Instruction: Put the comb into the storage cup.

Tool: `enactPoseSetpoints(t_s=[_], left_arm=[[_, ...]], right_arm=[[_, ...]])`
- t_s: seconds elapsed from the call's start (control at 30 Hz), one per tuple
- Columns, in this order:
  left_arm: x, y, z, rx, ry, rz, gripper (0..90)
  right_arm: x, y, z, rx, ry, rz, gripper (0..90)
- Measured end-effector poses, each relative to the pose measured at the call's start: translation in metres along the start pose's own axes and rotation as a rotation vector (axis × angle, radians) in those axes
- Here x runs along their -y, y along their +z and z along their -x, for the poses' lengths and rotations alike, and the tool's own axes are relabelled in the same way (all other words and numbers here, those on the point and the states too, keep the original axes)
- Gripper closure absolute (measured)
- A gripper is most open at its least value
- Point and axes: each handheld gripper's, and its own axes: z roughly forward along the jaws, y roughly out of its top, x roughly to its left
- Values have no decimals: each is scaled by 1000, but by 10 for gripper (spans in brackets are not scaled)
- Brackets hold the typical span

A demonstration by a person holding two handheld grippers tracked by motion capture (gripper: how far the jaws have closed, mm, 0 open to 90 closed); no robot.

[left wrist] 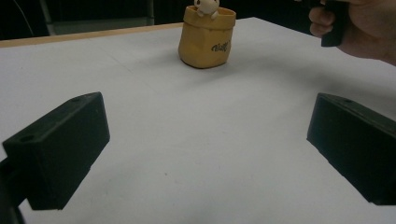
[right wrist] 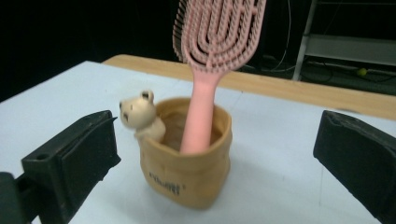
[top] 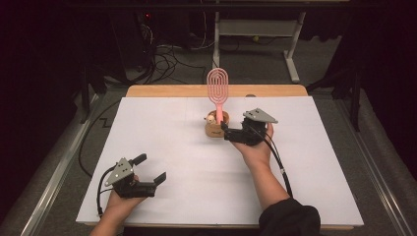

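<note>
A pink hairbrush [right wrist: 208,70] stands handle-down in a tan bear-trimmed holder [right wrist: 189,165] near the white table's [top: 172,147] far edge, propped by its rim. The right gripper [top: 230,133], jaws spread, faces it; the left gripper [top: 150,169] waits, spread, at the near-left.

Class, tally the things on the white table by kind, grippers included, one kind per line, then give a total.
Pink hairbrush: 1
Tan holder cup with a small bear figure: 1
Hand-held grippers: 2, the left gripper and the right gripper, both open
Total: 4
</note>
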Motion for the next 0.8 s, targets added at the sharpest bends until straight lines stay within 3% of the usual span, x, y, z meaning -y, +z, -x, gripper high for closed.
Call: enactPoseSetpoints(t_s=[0.23, 0.37, 0.8], left_arm=[[0, 0, -1, -2, -5, 4, 0], [0, 0, -1, -7, -6, 8, 0], [-1, -1, -3, -17, -5, 6, 0]], right_arm=[[27, -19, 1, -15, -3, -9, 3], [37, -33, 0, -18, -23, -7, 4], [64, -83, 8, -35, -16, 20, 3]])
